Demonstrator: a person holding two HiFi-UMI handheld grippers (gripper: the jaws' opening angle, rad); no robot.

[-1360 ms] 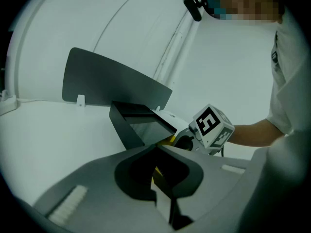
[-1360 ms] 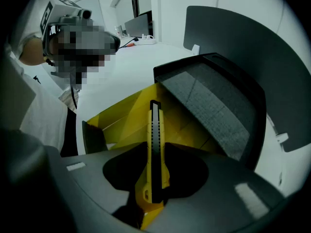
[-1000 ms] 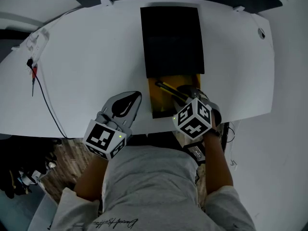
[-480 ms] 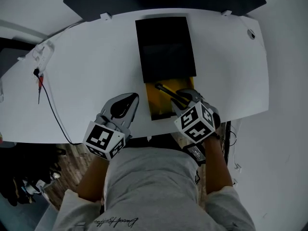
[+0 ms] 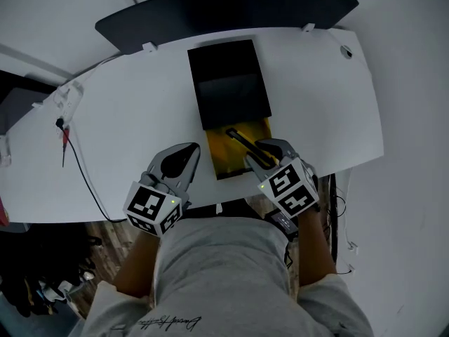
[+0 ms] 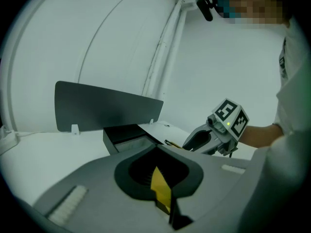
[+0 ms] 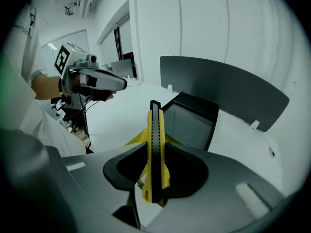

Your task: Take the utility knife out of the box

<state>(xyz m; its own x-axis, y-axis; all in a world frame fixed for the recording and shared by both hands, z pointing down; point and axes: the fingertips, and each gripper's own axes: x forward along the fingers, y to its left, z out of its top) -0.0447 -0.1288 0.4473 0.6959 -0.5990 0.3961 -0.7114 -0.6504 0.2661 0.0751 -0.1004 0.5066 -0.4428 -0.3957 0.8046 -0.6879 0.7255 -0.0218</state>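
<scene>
1. Plainly, the utility knife [image 7: 155, 144] is already in the right gripper [image 5: 258, 154]. The jaws are clenched on its handle end, one pad against each flat side.
2. The knife's long axis runs straight out along those jaws, away from the person. Its tip slants toward the mouth of the black sleeve [image 5: 226, 69].
3. The box [image 5: 230, 97] lies lengthwise at the middle of the surface [image 5: 126, 111]. Its yellow tray [image 5: 223, 161] is drawn out toward the near edge, and the knife hangs over the tray's right half. It looks lifted off the tray floor, though the head view alone cannot settle that gap.
4. The next move probably turns on clearing the tray wall. Bare surface lies just right of the box, on the holding hand's own side, so that looks the easier way out.
5. The left gripper [image 5: 188, 153] sits just left of the tray by the near edge, apart from the box. Its jaws are drawn together with no task thing in them. A yellow sliver shows in its slot, and I cannot tell what it is.
6. The knife is slim, straight and rigid. It has a yellow plastic body and a black slider rail dotted with small holes.
7. The sleeve is matte black and flat-topped, the tray looks like thin card, and the surface is smooth white with rounded corners.
</scene>
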